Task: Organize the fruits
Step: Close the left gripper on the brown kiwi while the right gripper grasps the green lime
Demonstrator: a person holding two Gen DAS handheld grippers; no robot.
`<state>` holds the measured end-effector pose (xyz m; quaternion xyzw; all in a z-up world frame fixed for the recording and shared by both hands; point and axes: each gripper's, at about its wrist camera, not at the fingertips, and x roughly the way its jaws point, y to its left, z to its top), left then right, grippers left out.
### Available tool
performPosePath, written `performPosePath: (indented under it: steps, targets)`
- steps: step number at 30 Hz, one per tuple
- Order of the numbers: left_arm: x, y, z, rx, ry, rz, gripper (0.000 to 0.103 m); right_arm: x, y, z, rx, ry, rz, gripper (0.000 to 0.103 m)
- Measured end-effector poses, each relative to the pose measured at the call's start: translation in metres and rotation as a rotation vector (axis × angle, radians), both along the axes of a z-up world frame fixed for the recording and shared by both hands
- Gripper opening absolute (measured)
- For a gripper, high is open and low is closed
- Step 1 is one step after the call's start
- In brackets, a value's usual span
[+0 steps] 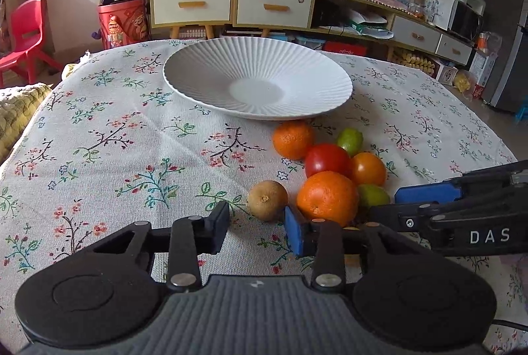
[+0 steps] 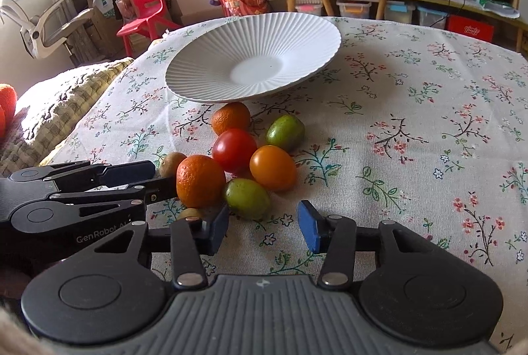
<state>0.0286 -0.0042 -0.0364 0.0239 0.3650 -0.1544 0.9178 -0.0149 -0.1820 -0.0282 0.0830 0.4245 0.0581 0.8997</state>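
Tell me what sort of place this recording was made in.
Most likely a lived-in home living or family room. A table with a floral tablecloth holds a white ribbed plate and loose fruit; behind it stand a drawer cabinet with cluttered shelves and a child's red plastic chair.

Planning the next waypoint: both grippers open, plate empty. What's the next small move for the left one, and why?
Probably ease the left gripper forward and close on the brown fruit. Its jaws are open, that fruit sits just ahead between them and slightly apart from the pile, and the white plate holds nothing yet. The right gripper is open over bare cloth.
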Motion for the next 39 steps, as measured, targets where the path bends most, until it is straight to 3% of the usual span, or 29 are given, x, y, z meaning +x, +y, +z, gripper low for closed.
performPosePath:
  steps: [8, 25, 27, 29, 31, 35, 39]
  targets:
    - [0.003, -0.001, 0.000, -0.028, 0.002, -0.015, 0.009, 0.003, 0.005, -0.002, 0.002, -0.008, 0.016, 0.030]
    - [0.003, 0.011, 0.012, -0.062, 0.012, 0.043, 0.008, -0.002, 0.002, 0.010, -0.002, -0.040, 0.003, 0.025]
    - [0.002, 0.011, 0.016, -0.070, 0.005, 0.045, 0.008, -0.002, 0.001, 0.012, 0.002, -0.048, 0.000, 0.021]
    - [0.001, 0.012, 0.018, -0.073, -0.001, 0.045, 0.008, -0.001, 0.001, 0.013, 0.005, -0.051, 0.000, 0.008]
    - [0.000, 0.012, 0.019, -0.069, -0.002, 0.046, 0.008, 0.000, 0.001, 0.013, 0.003, -0.050, 0.001, 0.008]
    - [-0.001, 0.014, 0.017, -0.063, 0.009, 0.058, 0.008, 0.003, 0.000, 0.007, 0.026, -0.025, -0.002, 0.028]
    - [-0.001, 0.013, 0.014, -0.062, 0.021, 0.058, 0.008, 0.004, 0.001, 0.003, 0.039, -0.019, 0.003, 0.028]
